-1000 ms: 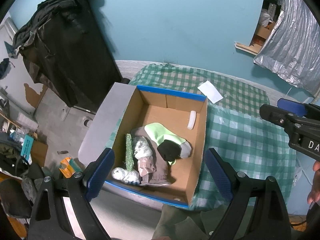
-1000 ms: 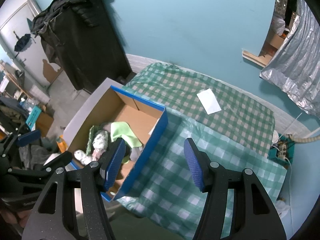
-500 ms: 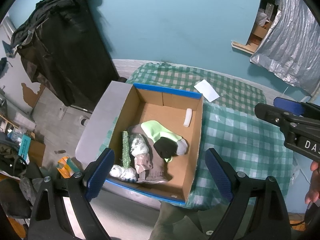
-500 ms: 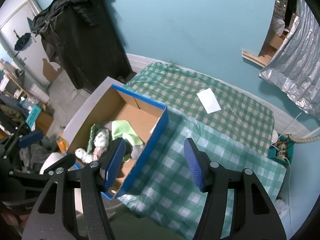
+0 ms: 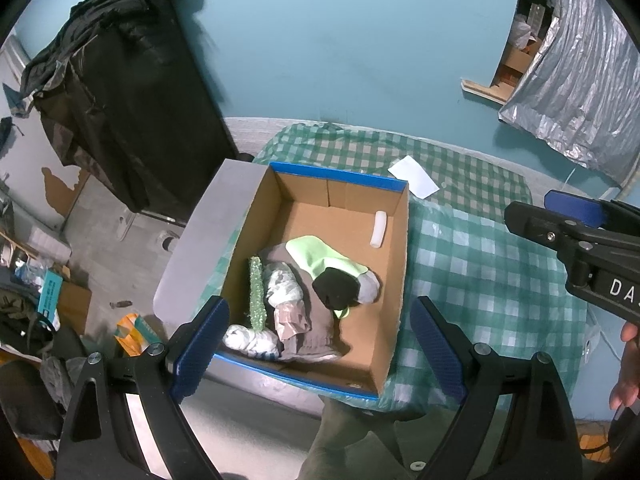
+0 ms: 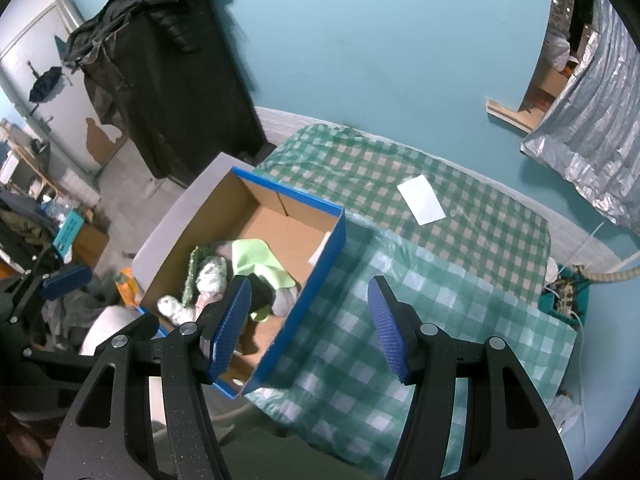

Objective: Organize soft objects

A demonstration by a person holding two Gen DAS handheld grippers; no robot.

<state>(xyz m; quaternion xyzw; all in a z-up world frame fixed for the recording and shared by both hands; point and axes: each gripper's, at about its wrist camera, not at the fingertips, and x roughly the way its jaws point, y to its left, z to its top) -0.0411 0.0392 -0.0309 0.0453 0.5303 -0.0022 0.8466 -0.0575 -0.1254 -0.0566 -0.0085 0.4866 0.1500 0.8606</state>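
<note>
A blue-rimmed cardboard box (image 5: 340, 175) (image 6: 320, 264) stands at the left end of a table under a green checked cloth (image 5: 488, 272) (image 6: 360, 184). Inside lie a lime-green sock (image 5: 320, 258) (image 6: 252, 256), a black sock (image 5: 336, 290), a brown cloth (image 5: 316, 328), a green sparkly strip (image 5: 256, 292), rolled white pieces (image 5: 250, 338) and a small white roll (image 5: 379, 229). My left gripper (image 5: 320, 344) hovers open high above the box, nothing between its fingers. My right gripper (image 6: 308, 320) hangs open over the box's right wall and the cloth, also holding nothing.
A white paper slip (image 5: 413, 176) (image 6: 421, 199) lies on the cloth beyond the box. A black garment-covered stand (image 5: 120, 92) is at the back left. Clutter covers the floor at the left (image 5: 52, 292). A silver foil sheet (image 5: 576, 80) hangs at the right.
Both views have drifted only slightly; the box and its contents lie as before. Neither gripper has opened or shut.
</note>
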